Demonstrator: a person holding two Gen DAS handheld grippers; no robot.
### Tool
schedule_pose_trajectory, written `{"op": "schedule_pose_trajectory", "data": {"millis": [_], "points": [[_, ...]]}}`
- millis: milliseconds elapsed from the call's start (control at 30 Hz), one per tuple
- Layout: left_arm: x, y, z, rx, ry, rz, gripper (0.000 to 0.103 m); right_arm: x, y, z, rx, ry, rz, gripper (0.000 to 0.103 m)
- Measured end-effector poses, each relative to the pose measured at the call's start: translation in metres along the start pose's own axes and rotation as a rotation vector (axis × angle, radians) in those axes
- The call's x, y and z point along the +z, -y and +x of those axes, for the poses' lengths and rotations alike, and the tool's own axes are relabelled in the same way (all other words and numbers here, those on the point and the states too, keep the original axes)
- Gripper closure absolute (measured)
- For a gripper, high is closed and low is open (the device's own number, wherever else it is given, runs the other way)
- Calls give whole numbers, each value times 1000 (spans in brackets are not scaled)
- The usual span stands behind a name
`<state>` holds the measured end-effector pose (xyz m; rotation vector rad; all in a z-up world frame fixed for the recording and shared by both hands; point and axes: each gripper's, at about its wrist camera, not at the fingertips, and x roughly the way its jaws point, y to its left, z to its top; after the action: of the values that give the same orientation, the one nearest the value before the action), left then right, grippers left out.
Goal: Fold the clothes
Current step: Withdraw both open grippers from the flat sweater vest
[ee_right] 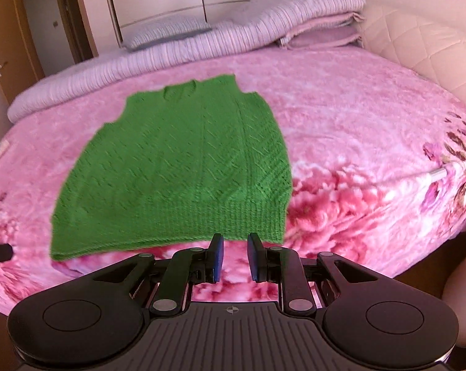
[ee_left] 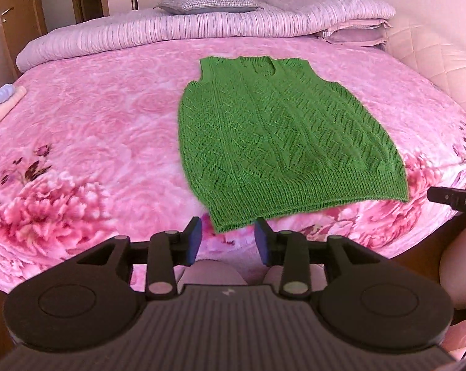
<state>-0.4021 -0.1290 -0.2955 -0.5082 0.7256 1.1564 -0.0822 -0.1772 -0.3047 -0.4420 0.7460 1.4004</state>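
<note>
A green knitted vest (ee_left: 282,136) lies flat and face-up on a bed covered by a pink floral blanket (ee_left: 87,130), its neckline toward the pillows (ee_left: 208,3) and its ribbed hem (ee_left: 294,207) toward the bed's near edge, with no fold yet made. The garment's long axis runs straight away from both grippers, hem nearest and shoulders farthest. The left gripper (ee_left: 228,236) hovers just short of the hem's left corner with its blue-padded jaws parted moderately and nothing between them; in its own view the right gripper (ee_right: 235,255) does likewise near the hem's right corner, its jaws set somewhat narrower but still apart and empty. Neither gripper touches the knit. Both sit about equally close to the hem, each facing its own corner, so the coming move appears to turn on that near edge: a pinch at the two hem corners and a lift away toward the neckline would halve the vest along its length. A small stack of pale folded cloth (ee_left: 1,102) rests at the blanket's far left edge, well apart from the vest.
</note>
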Motion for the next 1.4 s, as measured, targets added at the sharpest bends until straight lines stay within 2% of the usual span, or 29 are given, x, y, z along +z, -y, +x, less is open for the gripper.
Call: {"op": "schedule_pose_trajectory", "data": {"millis": [333,533,800,1100,1400], "points": [[-12,15,-17,15,6,26,65,-13,-6,-31,64,47,41,83],[-14,19,-22,17,12,45,65,-18,-4,-35,74,43,57,82],[-12,16,-20,16,11,35,65,-18,-7,-30,78,29,61,83],[-7,12,-11,-20,10,6,65,-15,-12,-19,65,2,36,82],[3,8,8,-4,-10,-14,65,-4,-15,4,69,-20,-2,82]]}}
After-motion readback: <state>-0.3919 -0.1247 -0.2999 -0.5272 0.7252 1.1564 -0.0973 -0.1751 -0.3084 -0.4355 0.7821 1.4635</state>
